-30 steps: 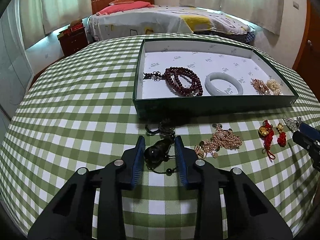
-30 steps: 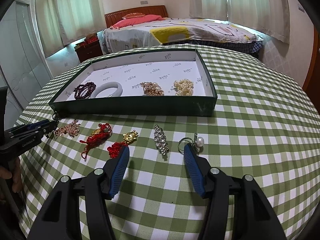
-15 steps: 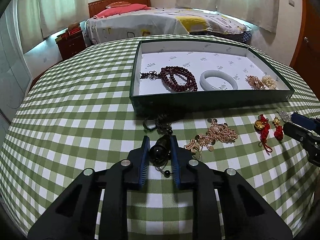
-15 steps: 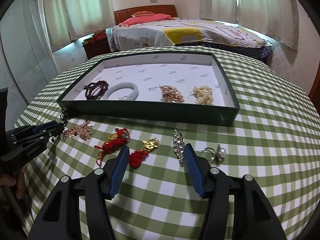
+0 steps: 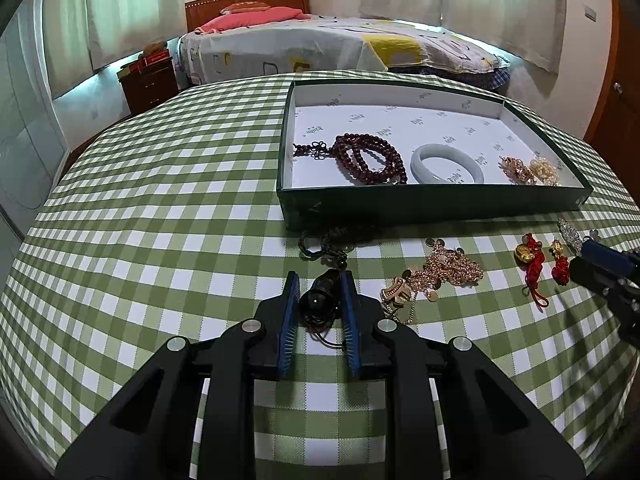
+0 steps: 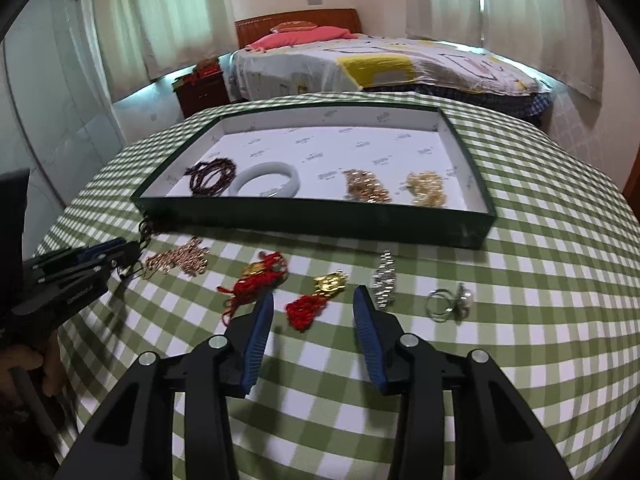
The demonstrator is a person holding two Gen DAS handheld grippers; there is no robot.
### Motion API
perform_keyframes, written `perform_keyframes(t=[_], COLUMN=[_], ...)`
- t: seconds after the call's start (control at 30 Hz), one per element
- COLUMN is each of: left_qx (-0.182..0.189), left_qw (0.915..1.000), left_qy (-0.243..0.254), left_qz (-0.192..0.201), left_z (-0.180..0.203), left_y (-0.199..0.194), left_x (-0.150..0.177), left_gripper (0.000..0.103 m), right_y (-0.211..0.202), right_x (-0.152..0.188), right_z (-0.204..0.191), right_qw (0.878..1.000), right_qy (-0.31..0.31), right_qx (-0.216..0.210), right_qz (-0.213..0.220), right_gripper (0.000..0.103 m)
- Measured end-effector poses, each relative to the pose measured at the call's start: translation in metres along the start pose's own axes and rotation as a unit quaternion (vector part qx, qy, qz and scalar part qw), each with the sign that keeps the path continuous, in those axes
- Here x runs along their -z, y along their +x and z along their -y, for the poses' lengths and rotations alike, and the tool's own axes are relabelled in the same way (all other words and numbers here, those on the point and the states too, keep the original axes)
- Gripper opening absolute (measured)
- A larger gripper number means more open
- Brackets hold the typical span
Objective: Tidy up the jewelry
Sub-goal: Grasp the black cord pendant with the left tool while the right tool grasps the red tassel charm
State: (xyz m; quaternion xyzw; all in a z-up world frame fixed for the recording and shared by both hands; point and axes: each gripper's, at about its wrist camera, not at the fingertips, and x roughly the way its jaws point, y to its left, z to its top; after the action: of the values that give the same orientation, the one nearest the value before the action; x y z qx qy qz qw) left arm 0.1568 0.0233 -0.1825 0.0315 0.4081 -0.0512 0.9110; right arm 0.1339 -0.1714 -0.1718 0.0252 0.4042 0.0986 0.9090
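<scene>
My left gripper (image 5: 319, 280) is shut on a black bead pendant (image 5: 320, 299) whose dark cord (image 5: 328, 246) trails toward the green tray (image 5: 420, 202). The tray holds a dark red bead bracelet (image 5: 368, 158), a pale jade bangle (image 5: 447, 163) and two gold pieces (image 5: 528, 170). My right gripper (image 6: 314, 298) is open just above a red tassel charm with a gold piece (image 6: 316, 300). A second red and gold charm (image 6: 258, 280), a rose-gold chain (image 6: 178, 260), a crystal brooch (image 6: 385, 276) and a pearl ring (image 6: 450, 304) lie on the cloth.
The round table wears a green checked cloth (image 5: 160, 220). A bed (image 5: 340, 48) and a dark nightstand (image 5: 148, 80) stand beyond it. The left gripper shows at the left edge of the right wrist view (image 6: 80, 268).
My left gripper has closed on the black bead pendant. My right gripper has moved left, from around the brooch to above the red tassel charm, and stays open.
</scene>
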Motion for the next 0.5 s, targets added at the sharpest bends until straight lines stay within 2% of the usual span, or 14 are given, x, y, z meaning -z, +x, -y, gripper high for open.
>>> perform_keyframes(t=[0.2,0.5], left_qx=[-0.001,-0.002], left_qw=[1.0,1.0], left_qy=[0.0,0.001], left_qz=[0.0,0.002], left_z=[-0.001,-0.001], left_y=[0.0,-0.002], left_x=[0.0,0.001], left_gripper=[0.021,0.021], right_y=[0.014,0.011], right_x=[-0.001,0.001], right_z=[-0.003,0.003], right_qw=[1.0,1.0], right_qy=[-0.007,-0.011], right_qx=[0.003,0.015], right_qz=[-0.022,-0.019], right_gripper=[0.034,0.016])
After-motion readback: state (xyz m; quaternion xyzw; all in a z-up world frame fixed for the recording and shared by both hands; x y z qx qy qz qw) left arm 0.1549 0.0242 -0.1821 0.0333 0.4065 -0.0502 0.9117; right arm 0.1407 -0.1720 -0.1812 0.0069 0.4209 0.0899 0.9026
